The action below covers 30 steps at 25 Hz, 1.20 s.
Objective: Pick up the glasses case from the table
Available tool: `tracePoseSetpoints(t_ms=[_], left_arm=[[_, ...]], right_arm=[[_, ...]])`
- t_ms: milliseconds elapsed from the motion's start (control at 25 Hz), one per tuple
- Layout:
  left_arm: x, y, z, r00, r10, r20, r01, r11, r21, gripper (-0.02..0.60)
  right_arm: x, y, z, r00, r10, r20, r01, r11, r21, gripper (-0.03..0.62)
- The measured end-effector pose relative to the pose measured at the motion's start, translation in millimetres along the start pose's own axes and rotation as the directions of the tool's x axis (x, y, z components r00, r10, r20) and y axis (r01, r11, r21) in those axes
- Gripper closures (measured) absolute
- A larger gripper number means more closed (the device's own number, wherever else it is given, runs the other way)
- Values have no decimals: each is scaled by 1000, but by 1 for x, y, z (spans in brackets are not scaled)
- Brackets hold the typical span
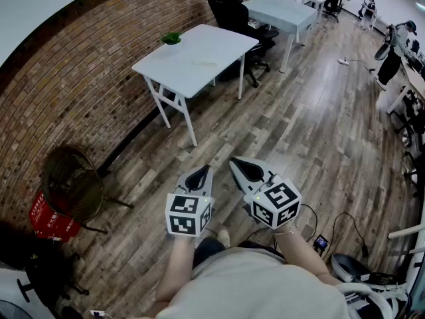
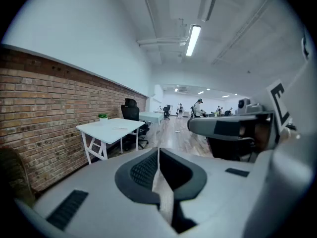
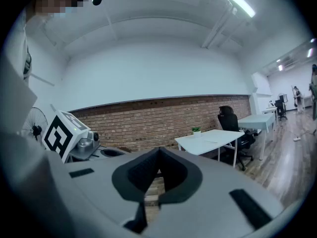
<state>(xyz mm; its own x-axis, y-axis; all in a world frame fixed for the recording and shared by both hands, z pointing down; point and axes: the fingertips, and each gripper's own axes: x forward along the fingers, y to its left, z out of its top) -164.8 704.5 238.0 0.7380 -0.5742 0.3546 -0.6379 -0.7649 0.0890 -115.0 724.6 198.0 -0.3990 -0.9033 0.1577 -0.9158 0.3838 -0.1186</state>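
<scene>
Head view: person stands on wood floor, both grippers held out low in front, side by side but not touching. left gripper (image 1: 201,176) and right gripper (image 1: 247,170) both have their jaws pressed together with nothing in them. white table (image 1: 189,72) stands well ahead by the brick wall (image 1: 73,78). glasses case (image 1: 204,62) reads as a slim pale strip lying flat mid-top, slightly toward the edge away from the wall; too small for detail. green plant (image 1: 171,38) sits at the wall-side edge. black office chair (image 1: 229,8) stands beyond the table's far end. wicker chair (image 1: 70,178) is at the wall, left of the person.

Left gripper view: jaws fully closed, pads meeting, nothing gripped. Table (image 2: 111,128) far off at left, case (image 2: 120,128) a thin pale line on its top, plant (image 2: 103,116) at the wall-side edge. Right gripper's body fills the right side.

Right gripper view: jaws closed tight, empty. Table (image 3: 218,138) right of centre, well away; case (image 3: 211,141) flat on the top, plant (image 3: 196,130) at the wall-side edge. Left gripper's marker cube (image 3: 62,133) shows at left.
</scene>
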Motion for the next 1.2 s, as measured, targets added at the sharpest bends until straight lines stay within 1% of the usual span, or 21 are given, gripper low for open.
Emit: tracePoseSetpoints(t_ms=[160, 320, 440, 640, 720, 840, 1000, 1080, 1200], left_arm=[[3, 15, 0, 1000, -19, 19, 20, 999, -31, 568], [6, 27, -5, 999, -41, 1, 41, 998, -37, 568], [9, 31, -8, 998, -60, -6, 59, 997, -57, 568], [14, 36, -9, 996, -85, 0, 85, 994, -67, 568], [15, 36, -14, 994, -106, -2, 105, 991, -80, 568], [24, 31, -21, 989, -147, -16, 144, 984, -101, 568], [38, 35, -25, 984, -173, -30, 168, 978, -124, 568], [46, 39, -25, 984, -176, -26, 171, 976, -137, 568], [63, 46, -26, 987, -152, -41, 144, 977, -159, 568]], right_arm=[[18, 4, -6, 1000, 6, -16, -6, 1000, -10, 595], [30, 4, -12, 1000, -15, -20, 15, 1000, 16, 595], [35, 3, -16, 999, -24, -28, 25, 999, 24, 595], [42, -3, -16, 999, -46, -1, 45, 995, 87, 595], [43, -2, -19, 998, -63, -3, 63, 994, 92, 595], [44, -4, -30, 997, -70, -29, 72, 992, 100, 595], [45, -14, -44, 994, -81, -75, 89, 989, 115, 595], [48, -22, -47, 993, -82, -82, 91, 989, 116, 595], [59, -36, -46, 995, -58, -82, 68, 990, 125, 595]])
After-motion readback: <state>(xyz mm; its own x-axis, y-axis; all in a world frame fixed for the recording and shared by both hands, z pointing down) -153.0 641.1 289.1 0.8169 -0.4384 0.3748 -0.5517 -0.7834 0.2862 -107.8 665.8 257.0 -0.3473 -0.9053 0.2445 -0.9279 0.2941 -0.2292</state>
